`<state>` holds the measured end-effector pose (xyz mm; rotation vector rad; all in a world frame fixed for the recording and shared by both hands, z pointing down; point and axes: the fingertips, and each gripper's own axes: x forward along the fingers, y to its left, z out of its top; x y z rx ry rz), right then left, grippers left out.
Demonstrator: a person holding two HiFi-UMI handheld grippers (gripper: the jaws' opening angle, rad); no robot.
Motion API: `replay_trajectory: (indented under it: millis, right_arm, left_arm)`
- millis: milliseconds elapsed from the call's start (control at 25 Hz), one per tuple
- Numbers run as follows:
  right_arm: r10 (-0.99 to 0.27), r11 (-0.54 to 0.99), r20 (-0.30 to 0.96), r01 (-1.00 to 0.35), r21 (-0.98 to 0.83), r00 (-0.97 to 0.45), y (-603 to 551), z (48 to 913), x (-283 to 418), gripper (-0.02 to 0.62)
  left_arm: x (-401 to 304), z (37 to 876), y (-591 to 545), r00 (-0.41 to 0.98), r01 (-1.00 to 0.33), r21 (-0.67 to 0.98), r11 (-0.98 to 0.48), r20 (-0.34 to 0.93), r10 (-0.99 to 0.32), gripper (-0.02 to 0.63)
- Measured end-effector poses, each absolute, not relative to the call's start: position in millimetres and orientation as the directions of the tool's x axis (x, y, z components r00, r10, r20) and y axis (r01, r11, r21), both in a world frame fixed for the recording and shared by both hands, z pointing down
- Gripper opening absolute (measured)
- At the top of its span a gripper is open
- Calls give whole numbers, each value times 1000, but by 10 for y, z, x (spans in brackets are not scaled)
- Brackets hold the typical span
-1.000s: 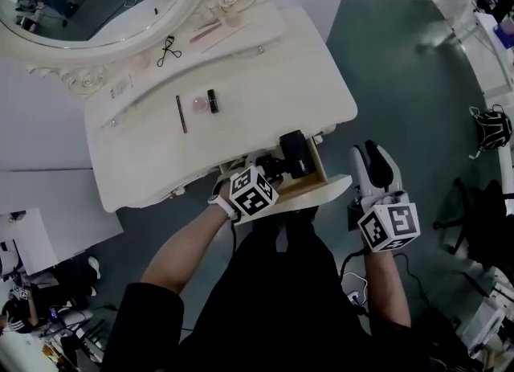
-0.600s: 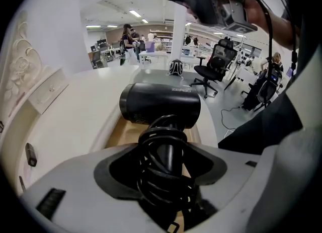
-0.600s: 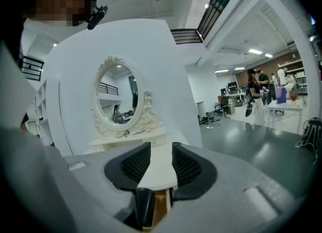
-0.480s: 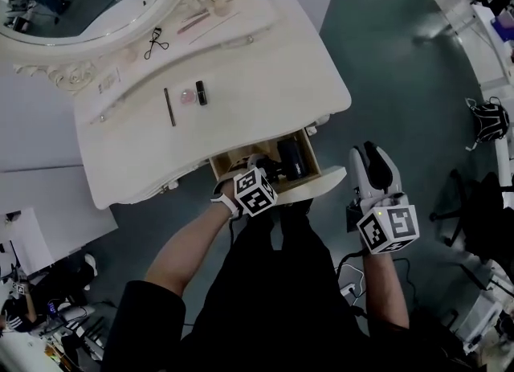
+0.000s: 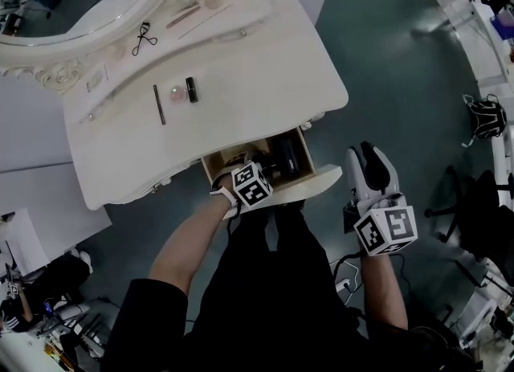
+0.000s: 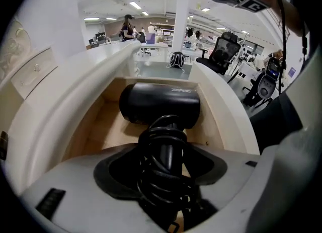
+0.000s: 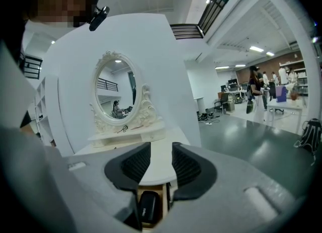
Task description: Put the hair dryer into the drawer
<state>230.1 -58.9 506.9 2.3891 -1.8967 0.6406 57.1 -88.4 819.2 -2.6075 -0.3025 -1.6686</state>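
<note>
Pale dressing table (image 5: 265, 65), drawer (image 5: 325, 180) open: my left gripper (image 6: 163, 172) clamps the rigid, probably head-heavy hair dryer (image 6: 160, 103) by its cord-wrapped handle (image 6: 165, 144), the surest hold, inside the drawer; right gripper (image 7: 156, 164) idles beside the drawer, unclenched and empty.

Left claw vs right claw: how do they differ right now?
The left claw is clamped on the cord-wrapped handle of the hair dryer; the right claw is open and empty. The left claw reaches down into the open drawer; the right claw hangs beside the drawer, aimed at the dressing table. Both are the same grey handheld type.
</note>
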Motion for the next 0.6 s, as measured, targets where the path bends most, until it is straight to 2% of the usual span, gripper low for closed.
replay_trajectory:
  millis: [320, 600]
  right_arm:
    - [-934, -229, 325, -946, -231, 147, -733, 5065, 2265, 132]
    - [-939, -210, 318, -950, -229, 131, -820, 5024, 2221, 132]
  left_arm:
    - [488, 8414, -875, 364, 223, 75, -972, 918, 154, 272]
    - [550, 8363, -916, 414, 199, 24, -980, 904, 106, 283]
